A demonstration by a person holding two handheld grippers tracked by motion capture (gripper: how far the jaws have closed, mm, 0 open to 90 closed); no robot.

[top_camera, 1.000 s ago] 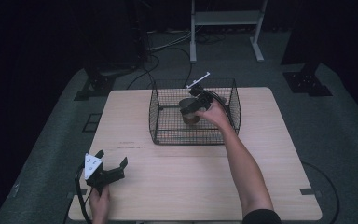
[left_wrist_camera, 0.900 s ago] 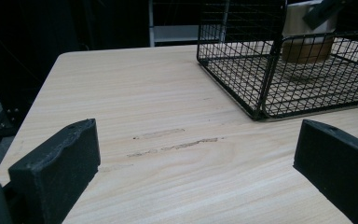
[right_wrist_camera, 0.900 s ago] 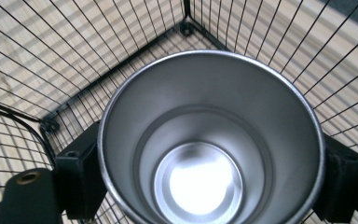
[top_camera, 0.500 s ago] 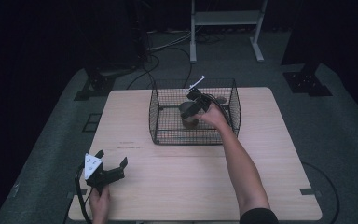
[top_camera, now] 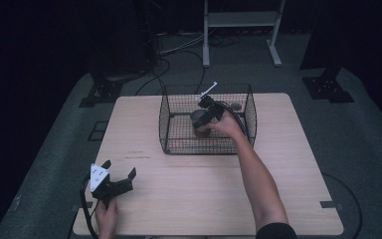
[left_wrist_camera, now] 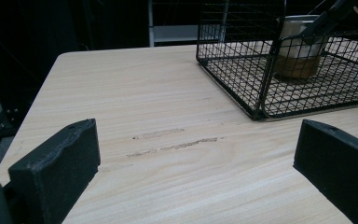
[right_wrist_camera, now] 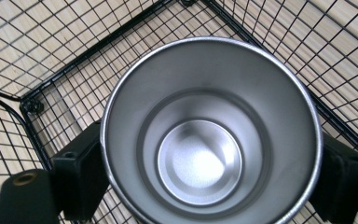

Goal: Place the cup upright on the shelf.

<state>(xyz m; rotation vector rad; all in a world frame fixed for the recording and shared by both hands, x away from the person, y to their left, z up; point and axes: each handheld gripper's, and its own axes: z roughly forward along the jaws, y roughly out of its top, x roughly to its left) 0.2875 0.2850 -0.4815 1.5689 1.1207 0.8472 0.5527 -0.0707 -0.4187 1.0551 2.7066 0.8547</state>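
The cup (right_wrist_camera: 209,135) stands in the basket (top_camera: 166,124), between the right gripper (right_wrist_camera: 209,186) jaws, which have just been opening; withdrawal remains. Left gripper (left_wrist_camera: 191,163) gapes, empty.

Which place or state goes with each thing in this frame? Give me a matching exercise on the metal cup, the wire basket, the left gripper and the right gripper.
Things:
1. metal cup
2. wire basket
3. left gripper
4. right gripper

Places or states:
A. jaws wide apart with nothing between them, near the table's front left corner
B. stands on the far half of the wooden table
C. upright and empty inside the basket
D. reaches down into the basket, a jaw on either side of the cup

Pairs: 1-C, 2-B, 3-A, 4-D
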